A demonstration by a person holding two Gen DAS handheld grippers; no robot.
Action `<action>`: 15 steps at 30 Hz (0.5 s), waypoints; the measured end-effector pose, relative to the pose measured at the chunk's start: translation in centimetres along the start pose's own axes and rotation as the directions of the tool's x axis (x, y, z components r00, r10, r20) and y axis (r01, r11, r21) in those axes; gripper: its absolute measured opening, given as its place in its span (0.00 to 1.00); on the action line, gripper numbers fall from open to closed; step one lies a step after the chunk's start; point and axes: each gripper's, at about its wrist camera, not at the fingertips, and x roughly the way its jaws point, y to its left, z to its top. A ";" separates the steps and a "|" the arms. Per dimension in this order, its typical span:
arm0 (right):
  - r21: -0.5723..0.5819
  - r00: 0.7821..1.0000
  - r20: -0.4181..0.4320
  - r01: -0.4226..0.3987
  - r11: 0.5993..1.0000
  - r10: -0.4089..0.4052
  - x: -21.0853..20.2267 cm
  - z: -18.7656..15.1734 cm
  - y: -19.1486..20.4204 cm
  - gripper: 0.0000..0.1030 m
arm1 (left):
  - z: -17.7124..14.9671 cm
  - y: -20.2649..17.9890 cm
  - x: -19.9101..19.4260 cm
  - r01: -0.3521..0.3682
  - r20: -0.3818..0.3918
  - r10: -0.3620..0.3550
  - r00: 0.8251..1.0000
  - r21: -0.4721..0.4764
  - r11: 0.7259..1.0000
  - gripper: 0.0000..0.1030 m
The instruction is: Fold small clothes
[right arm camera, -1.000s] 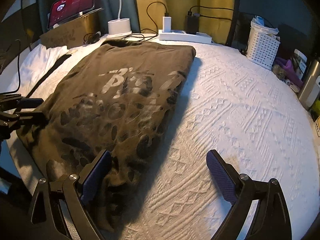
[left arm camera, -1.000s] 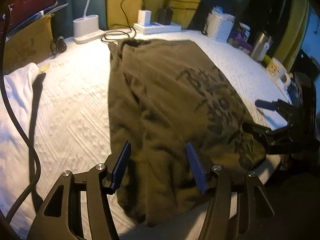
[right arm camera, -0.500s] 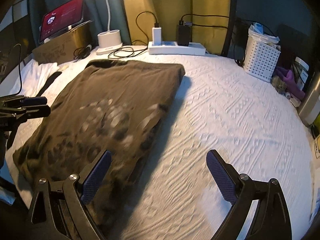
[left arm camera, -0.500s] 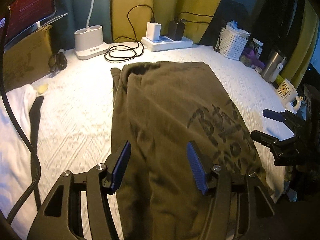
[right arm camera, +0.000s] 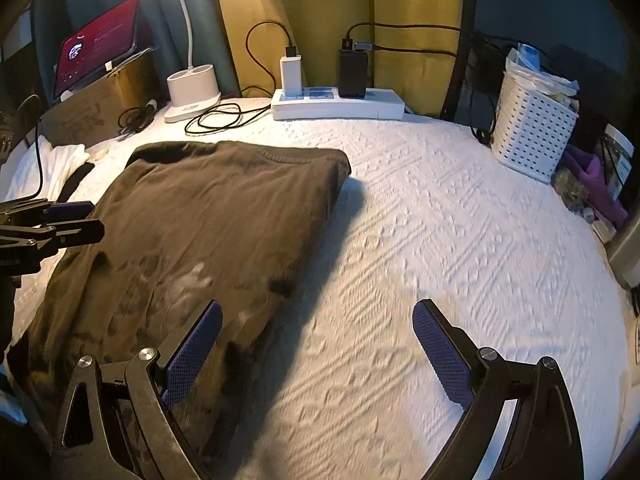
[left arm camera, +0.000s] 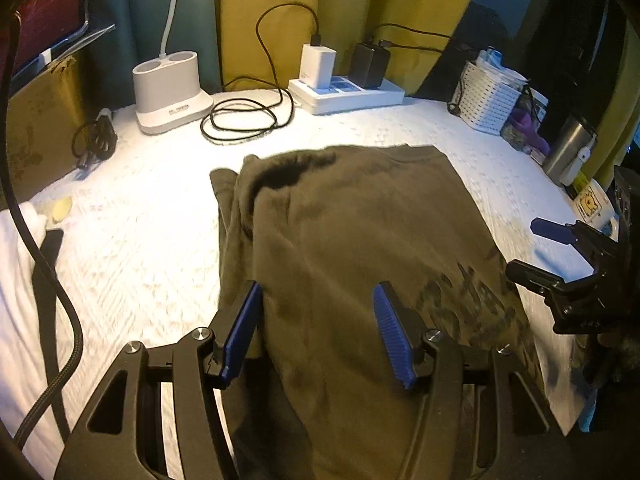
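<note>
both sets of jaws stand wide apart and hold nothing: the left gripper (left arm camera: 316,332) hangs over the near half of the dark olive printed t-shirt (left arm camera: 360,248), the right gripper (right arm camera: 316,344) straddles its right edge (one finger over cloth, one over bare cover). the shirt lies lengthwise on the white textured surface (right arm camera: 460,240), sides seemingly folded in. judged next: pinch the near hem corners and carry them toward the collar.

The olive shirt (left arm camera: 360,240) is soft matt cloth with a faded print; the surface (right arm camera: 460,240) wears a white, bumpy woven cover; each gripper, left (left arm camera: 318,328) and right (right arm camera: 316,344), is matt black plastic with ribbed blue pads; the tumbler (left arm camera: 568,152) is brushed metal; the basket (right arm camera: 532,136) is perforated white plastic.
</note>
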 end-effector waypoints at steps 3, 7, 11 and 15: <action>-0.006 1.000 0.001 0.000 1.000 0.000 0.8 0.8 -0.2 0.94 | 0.9 0.5 0.6 -0.005 0.008 0.005 1.000 0.013 1.000 0.56; -0.012 1.000 0.003 -0.005 1.000 0.005 1.9 1.9 -0.5 0.94 | 2.2 1.3 1.5 -0.003 0.017 0.002 1.000 0.027 1.000 0.56; -0.002 1.000 0.009 -0.017 1.000 0.017 3.0 3.0 -1.1 0.94 | 3.5 3.1 2.6 -0.011 0.038 0.012 0.999 -0.023 1.000 0.71; 0.012 1.000 0.013 -0.027 1.000 0.026 4.0 3.9 -1.9 0.94 | 4.6 4.2 4.0 0.012 0.034 -0.011 0.999 -0.047 0.999 0.71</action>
